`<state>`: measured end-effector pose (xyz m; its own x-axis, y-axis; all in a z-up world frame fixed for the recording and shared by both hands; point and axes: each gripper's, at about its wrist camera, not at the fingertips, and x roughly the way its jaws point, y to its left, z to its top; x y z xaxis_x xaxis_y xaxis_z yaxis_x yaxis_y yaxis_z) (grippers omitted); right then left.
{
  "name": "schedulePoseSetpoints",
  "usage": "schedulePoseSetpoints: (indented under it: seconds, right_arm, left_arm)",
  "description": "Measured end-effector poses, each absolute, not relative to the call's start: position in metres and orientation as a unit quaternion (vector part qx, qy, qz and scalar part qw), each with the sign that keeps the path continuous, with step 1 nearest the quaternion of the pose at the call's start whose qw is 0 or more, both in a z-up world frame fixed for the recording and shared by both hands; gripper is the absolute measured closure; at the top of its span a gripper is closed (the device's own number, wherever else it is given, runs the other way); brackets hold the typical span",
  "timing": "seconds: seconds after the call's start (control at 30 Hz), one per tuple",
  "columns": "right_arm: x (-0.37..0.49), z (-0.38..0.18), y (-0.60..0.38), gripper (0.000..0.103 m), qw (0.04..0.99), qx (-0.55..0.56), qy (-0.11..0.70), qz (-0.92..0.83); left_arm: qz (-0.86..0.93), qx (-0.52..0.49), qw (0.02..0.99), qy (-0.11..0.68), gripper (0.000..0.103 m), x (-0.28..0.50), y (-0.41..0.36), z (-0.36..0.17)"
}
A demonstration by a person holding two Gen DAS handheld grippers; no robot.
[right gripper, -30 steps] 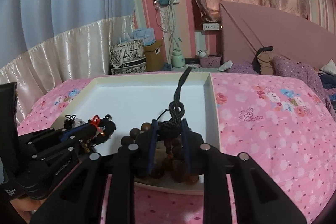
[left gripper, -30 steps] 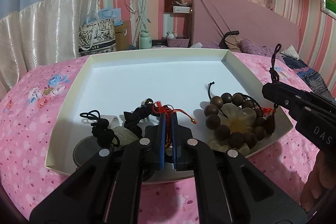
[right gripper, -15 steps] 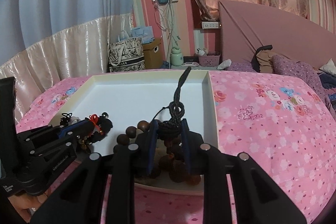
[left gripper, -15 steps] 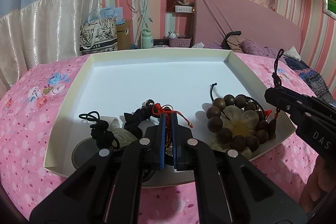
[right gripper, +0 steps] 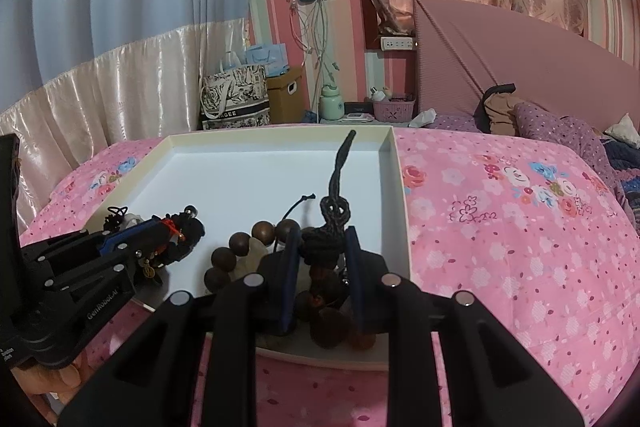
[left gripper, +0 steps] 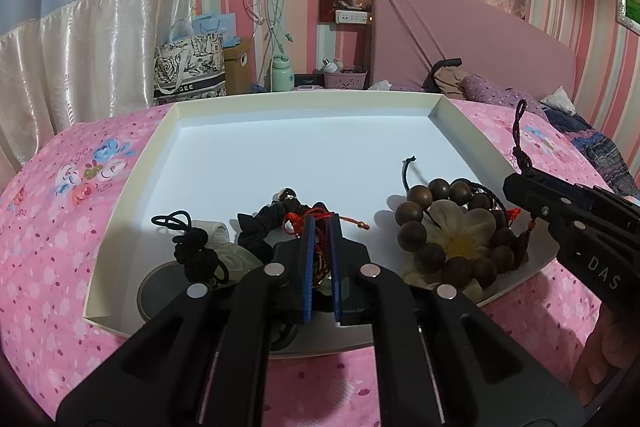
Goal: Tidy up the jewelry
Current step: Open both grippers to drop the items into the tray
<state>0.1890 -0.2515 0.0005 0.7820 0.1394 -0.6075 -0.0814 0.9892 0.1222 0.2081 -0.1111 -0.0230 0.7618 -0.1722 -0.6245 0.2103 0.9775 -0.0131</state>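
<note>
Since the earlier frames the left gripper jaws have just been opening a little, w/ the red cord piece between the blue pads, which now look slack on it; not much else has shifted. That red cord sits at the near edge of the white tray, tangled w/ a black knotted cord just to its left. Further left lie a pale carved pendant and another black knotted cord (touching or overlapping, can't tell which).

On the tray's right side, a bracelet of dark wooden beads rings a pale flower-shaped piece. Right gripper is clamped on the bracelet's dark braided cord knot, jaws only narrowly apart, cord tail sticking up past the fingertips, beads hanging just below.

Tray rests on a pink floral bedspread. Beyond: pink headboard, patterned tote bag, green bottle, striped wall.
</note>
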Motion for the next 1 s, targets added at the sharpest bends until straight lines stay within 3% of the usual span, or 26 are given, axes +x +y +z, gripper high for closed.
schedulePoseSetpoints:
  seconds: [0.07,0.23,0.3,0.43,0.57,0.7,1.0]
  right_arm:
    - [0.1891,0.0000,-0.2517,0.081,0.943,0.047,0.326,0.058]
    - [0.1891,-0.0003,-0.2511,0.079,0.943,0.049,0.325,0.057]
    - [0.1895,-0.0004,-0.2514,0.079,0.942,0.050,0.326,0.058]
    - [0.1884,-0.0007,-0.2514,0.076,0.943,0.051,0.323,0.055]
    - [0.1862,0.0005,-0.2527,0.057,0.946,0.057,0.315,0.052]
    - [0.1852,0.0004,-0.2561,0.056,0.946,0.065,0.313,0.050]
    - [0.1851,0.0000,-0.2561,0.056,0.945,0.068,0.315,0.053]
  left_arm:
    - [-0.103,0.027,0.938,0.329,0.089,0.2085,-0.1105,-0.0227]
    - [-0.108,0.031,0.939,0.325,0.066,0.2070,-0.1131,-0.0226]
    - [-0.104,0.032,0.940,0.322,0.046,0.2063,-0.1132,-0.0218]
    - [-0.106,0.025,0.942,0.318,0.045,0.2049,-0.1111,-0.0207]
    - [-0.107,0.025,0.943,0.313,0.040,0.2033,-0.1113,-0.0199]
    - [-0.107,0.022,0.945,0.307,0.034,0.2022,-0.1100,-0.0187]
    - [-0.106,0.017,0.946,0.307,0.032,0.2032,-0.1078,-0.0183]
